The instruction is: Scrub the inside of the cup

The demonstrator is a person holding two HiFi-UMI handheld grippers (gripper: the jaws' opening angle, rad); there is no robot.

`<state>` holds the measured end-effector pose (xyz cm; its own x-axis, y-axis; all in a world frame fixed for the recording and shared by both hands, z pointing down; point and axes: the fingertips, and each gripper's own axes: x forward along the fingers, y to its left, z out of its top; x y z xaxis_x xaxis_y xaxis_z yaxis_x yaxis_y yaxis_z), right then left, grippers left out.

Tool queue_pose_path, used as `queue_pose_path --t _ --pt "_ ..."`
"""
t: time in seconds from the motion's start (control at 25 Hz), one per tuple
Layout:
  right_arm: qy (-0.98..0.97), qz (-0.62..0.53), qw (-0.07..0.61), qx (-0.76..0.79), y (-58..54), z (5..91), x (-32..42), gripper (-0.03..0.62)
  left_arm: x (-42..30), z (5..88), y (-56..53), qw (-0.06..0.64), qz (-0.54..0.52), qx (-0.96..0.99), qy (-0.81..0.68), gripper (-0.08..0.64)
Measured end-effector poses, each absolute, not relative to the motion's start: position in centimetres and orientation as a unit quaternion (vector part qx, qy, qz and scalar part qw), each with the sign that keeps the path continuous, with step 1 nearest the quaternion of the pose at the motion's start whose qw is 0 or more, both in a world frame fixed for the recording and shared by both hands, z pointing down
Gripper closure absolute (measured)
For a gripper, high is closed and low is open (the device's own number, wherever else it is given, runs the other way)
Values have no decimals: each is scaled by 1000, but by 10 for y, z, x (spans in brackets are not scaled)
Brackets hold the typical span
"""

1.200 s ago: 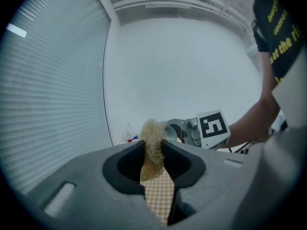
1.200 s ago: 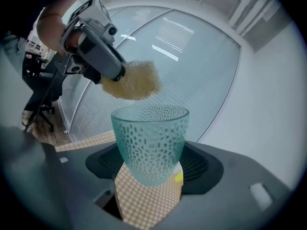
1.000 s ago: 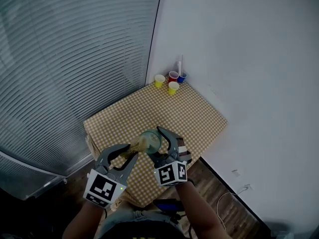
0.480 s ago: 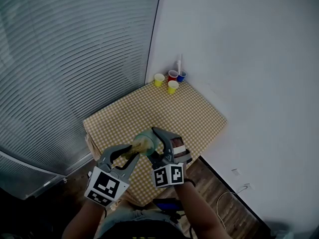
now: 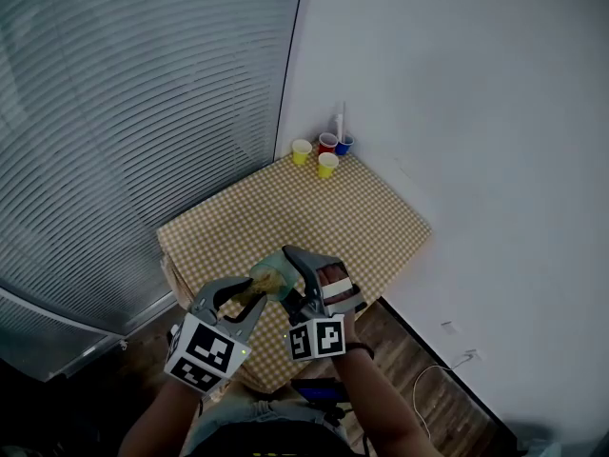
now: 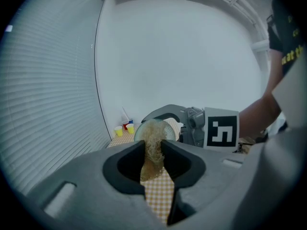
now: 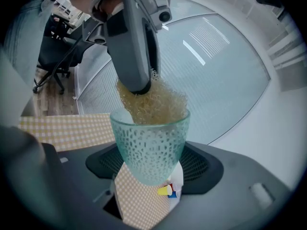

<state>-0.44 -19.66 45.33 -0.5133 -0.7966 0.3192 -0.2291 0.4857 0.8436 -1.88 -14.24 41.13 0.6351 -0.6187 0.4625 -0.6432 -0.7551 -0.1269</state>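
A pale green, dimpled glass cup (image 7: 149, 145) sits between the jaws of my right gripper (image 7: 152, 172), which is shut on it and holds it above the near edge of the checked table (image 5: 314, 212). My left gripper (image 6: 153, 153) is shut on a tan fibrous scrubber (image 6: 152, 150), and the far end of the scrubber (image 7: 152, 103) is pushed into the cup's mouth. In the head view the cup (image 5: 274, 274) and scrubber (image 5: 249, 293) meet between the left gripper (image 5: 255, 298) and the right gripper (image 5: 303, 279). The cup's inside is mostly hidden by the scrubber.
At the table's far corner stand small paper cups: two yellow (image 5: 327, 165), one red (image 5: 328, 142), one blue (image 5: 344, 144), with a white stick beside them. Window blinds (image 5: 124, 112) run along the left, a white wall on the right. Wood floor lies below the table.
Both grippers, with cup and scrubber, have shifted slightly left and nearer in the head view. The right gripper has rolled, tilting the cup. Both grips are unchanged.
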Motion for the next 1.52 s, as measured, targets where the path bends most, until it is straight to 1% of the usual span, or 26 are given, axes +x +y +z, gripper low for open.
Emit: queue_pose_path --t 0.32,0.64,1.2,1.52 --pt "-768 -399 387 319 -193 461 -1 230 -19 423 -146 41 264 898 -348 457" --pt "-759 -408 403 308 -194 467 0 230 -8 432 -141 43 303 898 -315 457" --pt "-768 -401 397 302 -191 468 -7 230 -16 429 -152 51 308 893 -324 457" --pt "-762 -414 406 287 -187 471 -12 230 -13 439 -150 54 343 885 -311 457"
